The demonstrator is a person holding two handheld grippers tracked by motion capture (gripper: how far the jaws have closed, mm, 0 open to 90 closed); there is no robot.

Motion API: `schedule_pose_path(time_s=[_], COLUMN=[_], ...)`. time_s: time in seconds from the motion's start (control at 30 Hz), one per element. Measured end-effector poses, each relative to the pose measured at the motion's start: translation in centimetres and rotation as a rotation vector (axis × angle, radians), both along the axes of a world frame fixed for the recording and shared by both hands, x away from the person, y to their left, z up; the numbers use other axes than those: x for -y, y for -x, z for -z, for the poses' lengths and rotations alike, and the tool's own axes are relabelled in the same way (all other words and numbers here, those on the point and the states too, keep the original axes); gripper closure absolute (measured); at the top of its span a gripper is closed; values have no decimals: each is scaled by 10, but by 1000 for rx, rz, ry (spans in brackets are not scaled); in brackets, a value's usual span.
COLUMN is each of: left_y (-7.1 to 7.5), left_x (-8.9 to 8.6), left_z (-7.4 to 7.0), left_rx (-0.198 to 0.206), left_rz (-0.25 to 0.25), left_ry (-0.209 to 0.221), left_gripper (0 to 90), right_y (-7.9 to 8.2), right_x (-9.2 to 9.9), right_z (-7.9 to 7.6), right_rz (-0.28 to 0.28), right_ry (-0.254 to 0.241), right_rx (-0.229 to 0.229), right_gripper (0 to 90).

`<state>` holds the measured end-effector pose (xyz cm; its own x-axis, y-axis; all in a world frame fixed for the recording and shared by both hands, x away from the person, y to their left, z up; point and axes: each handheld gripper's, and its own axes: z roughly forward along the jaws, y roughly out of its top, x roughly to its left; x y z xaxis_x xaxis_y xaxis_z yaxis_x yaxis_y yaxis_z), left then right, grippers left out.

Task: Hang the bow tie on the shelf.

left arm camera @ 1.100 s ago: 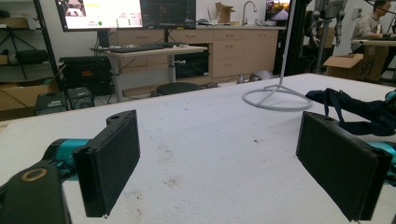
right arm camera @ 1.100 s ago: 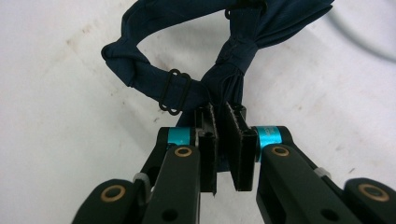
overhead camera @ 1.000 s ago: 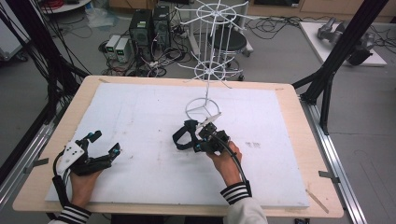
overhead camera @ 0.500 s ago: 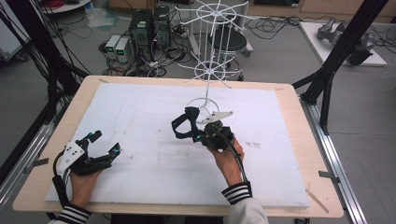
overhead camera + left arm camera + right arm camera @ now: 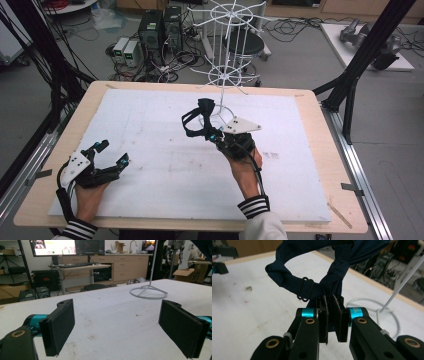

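Observation:
A dark blue fabric band [image 5: 192,120] with a knot and a black slider hangs from my right gripper [image 5: 210,134], lifted above the white board just in front of the white wire stand [image 5: 227,75]. In the right gripper view the right gripper [image 5: 331,301] is shut on the band [image 5: 287,281] just below its knot, and the loop rises ahead of the jaws. The stand's ring base [image 5: 362,302] lies just beyond. My left gripper [image 5: 112,152] rests at the board's near left, open with nothing between its jaws. The left gripper [image 5: 117,325] faces the ring base [image 5: 148,291] across bare board.
The white board [image 5: 150,150] covers a wooden table [image 5: 320,130]. Black frame posts [image 5: 370,55] stand at the right and left edges. Computers and cables [image 5: 160,35] sit on the floor beyond the far edge.
My right gripper has risen and moved away from the person toward the wire stand, carrying the band with it. The left gripper has stayed where it was.

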<state>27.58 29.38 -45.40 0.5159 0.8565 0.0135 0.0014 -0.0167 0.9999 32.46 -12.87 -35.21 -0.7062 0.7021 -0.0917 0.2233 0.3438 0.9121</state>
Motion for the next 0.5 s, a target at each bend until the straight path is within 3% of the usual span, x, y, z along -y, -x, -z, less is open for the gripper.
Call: schedule_pose_path(time_s=[0.3, 0.5], left_y=[0, 0], left_x=[0, 0], left_z=[0, 0], left_rx=[-1, -2], left_rz=[1, 2], left_ry=[0, 2], left_gripper=[140, 140], right_y=[5, 6], right_x=[4, 6], right_z=[-6, -8], right_rz=[34, 41], right_ry=[-55, -74], right_rx=[78, 83], right_gripper=[837, 838])
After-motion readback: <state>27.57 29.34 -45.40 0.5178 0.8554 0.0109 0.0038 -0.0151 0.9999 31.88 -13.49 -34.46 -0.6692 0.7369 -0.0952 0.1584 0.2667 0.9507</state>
